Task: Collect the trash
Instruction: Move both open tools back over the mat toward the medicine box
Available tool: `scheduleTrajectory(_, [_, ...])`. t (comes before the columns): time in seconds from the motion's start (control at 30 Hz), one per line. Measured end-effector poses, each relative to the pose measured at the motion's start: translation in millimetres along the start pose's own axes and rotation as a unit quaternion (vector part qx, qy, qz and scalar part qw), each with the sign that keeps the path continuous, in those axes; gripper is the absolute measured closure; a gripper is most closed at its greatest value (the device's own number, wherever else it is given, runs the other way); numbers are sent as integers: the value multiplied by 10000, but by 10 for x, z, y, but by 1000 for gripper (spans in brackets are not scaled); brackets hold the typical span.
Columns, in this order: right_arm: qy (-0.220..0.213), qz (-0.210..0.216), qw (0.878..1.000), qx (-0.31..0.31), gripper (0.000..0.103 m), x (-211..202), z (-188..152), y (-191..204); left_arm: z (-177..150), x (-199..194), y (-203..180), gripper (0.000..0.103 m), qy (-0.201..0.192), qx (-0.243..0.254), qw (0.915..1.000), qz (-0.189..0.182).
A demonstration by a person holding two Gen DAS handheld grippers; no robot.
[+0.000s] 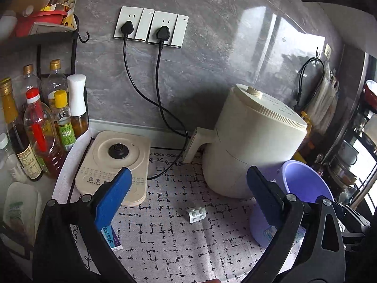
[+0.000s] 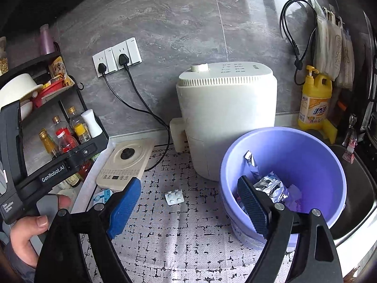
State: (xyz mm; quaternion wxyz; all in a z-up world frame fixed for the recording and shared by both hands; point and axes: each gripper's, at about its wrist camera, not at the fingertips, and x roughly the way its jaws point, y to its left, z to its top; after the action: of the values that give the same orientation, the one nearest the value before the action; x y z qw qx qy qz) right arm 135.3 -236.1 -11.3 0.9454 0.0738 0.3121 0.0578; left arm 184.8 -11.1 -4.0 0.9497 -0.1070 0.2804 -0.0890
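A small silver pill blister pack [image 1: 197, 214] lies on the patterned mat, also in the right wrist view [image 2: 174, 197]. A purple plastic bin [image 2: 285, 176] stands to its right, holding crumpled foil wrappers [image 2: 271, 186]; its rim shows in the left wrist view [image 1: 304, 181]. A small blue-and-white medicine box [image 1: 110, 235] lies by the kettle base, seen too in the right wrist view [image 2: 103, 195]. My left gripper [image 1: 188, 193] is open and empty, above the mat just short of the blister pack. My right gripper [image 2: 188, 205] is open and empty, its right finger over the bin's near rim.
A white air fryer [image 2: 226, 118] stands behind the bin. A cream kettle base [image 1: 115, 162] sits left, with cords running to wall sockets [image 1: 150, 27]. Oil and sauce bottles [image 1: 40, 127] crowd a black rack at far left. A yellow detergent bottle [image 2: 314, 101] and a sink [image 2: 353, 200] are at right.
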Motion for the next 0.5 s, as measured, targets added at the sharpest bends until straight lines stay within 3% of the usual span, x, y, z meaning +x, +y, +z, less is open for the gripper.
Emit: scheduleTrajectory(0.5, [448,717,9946,-602,16,558,-66,603,-156,-114,757,6,141,-513,9934,1020])
